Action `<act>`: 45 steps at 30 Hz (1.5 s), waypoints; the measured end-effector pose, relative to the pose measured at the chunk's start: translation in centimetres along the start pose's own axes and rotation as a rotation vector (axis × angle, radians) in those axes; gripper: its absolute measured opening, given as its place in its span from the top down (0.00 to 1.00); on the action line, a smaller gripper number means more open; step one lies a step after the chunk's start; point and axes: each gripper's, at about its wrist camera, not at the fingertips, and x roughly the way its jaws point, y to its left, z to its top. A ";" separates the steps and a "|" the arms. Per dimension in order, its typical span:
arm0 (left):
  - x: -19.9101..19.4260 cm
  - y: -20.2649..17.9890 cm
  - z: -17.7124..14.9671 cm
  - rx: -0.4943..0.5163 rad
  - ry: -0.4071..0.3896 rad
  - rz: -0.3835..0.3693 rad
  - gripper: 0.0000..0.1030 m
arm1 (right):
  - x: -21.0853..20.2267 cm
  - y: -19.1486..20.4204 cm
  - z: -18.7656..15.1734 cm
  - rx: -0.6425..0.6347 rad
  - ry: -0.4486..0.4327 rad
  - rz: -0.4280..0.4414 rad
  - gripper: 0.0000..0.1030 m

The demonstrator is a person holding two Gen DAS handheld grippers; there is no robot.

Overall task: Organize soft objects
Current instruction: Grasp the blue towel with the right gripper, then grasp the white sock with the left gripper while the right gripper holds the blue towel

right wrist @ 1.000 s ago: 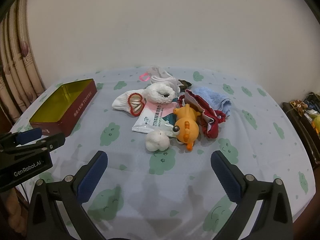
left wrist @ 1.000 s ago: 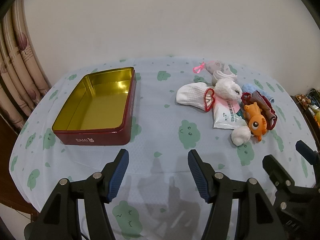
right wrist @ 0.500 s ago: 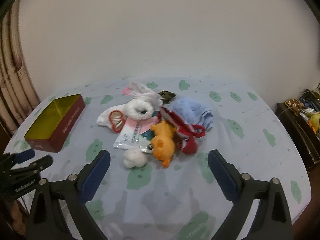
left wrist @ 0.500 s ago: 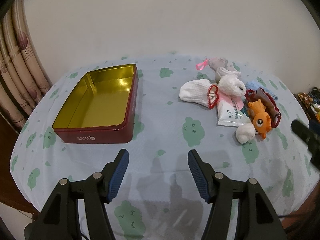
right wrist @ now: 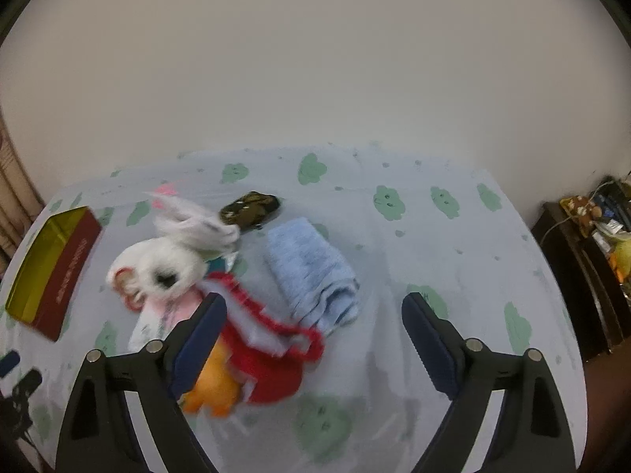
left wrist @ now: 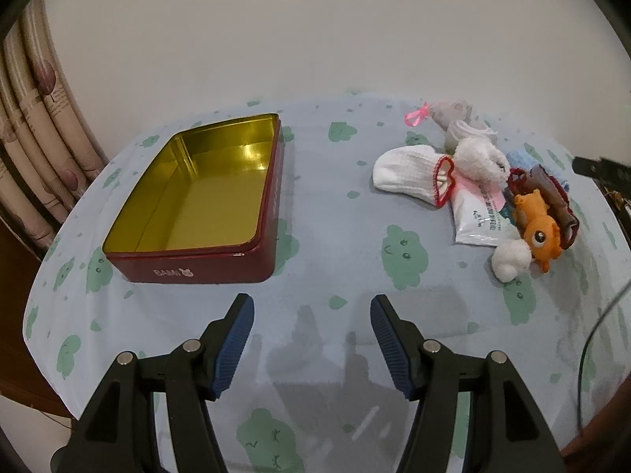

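Presently, on a worktop (left wrist: 323, 236) covered in a pale blue cloth printed with green clouds, the left gripper (left wrist: 311, 339) is hovering with its fingers (left wrist: 236, 339) spread and nothing between them; a red tin (left wrist: 205, 213) with a gold inside is sitting open just beyond and to the left of them. Well to the right of those fingers a pile of soft objects is lying: a white sock (left wrist: 410, 175) with red trim, a fluffy white sock (left wrist: 479, 155), a white packet (left wrist: 479, 216), an orange plush toy (left wrist: 540, 234) and a white pompom (left wrist: 510, 262). Over the same pile the right gripper (right wrist: 313, 339) is hanging, its fingers (right wrist: 201, 339) spread wide though they have just been closing, with a red-trimmed cloth (right wrist: 272, 347) lying between them unpinched. Just ahead of them a folded blue towel (right wrist: 311, 272) is resting, with a dark patterned item (right wrist: 250, 209) beyond it.
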 end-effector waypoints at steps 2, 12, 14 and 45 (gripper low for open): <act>0.4 0.0 0.1 0.002 0.008 -0.010 0.39 | 1.8 -0.7 0.8 0.020 0.045 0.023 0.27; 2.1 -0.6 1.6 0.037 0.030 -0.018 0.39 | 8.8 -0.1 2.6 -0.028 0.191 0.055 0.28; 2.5 -0.8 2.1 0.040 0.035 -0.027 0.39 | 9.7 0.3 2.7 -0.052 0.209 0.055 0.28; 9.0 -7.1 14.7 -0.009 0.106 -0.251 0.39 | 7.6 -5.7 -3.7 0.127 0.033 -0.089 0.65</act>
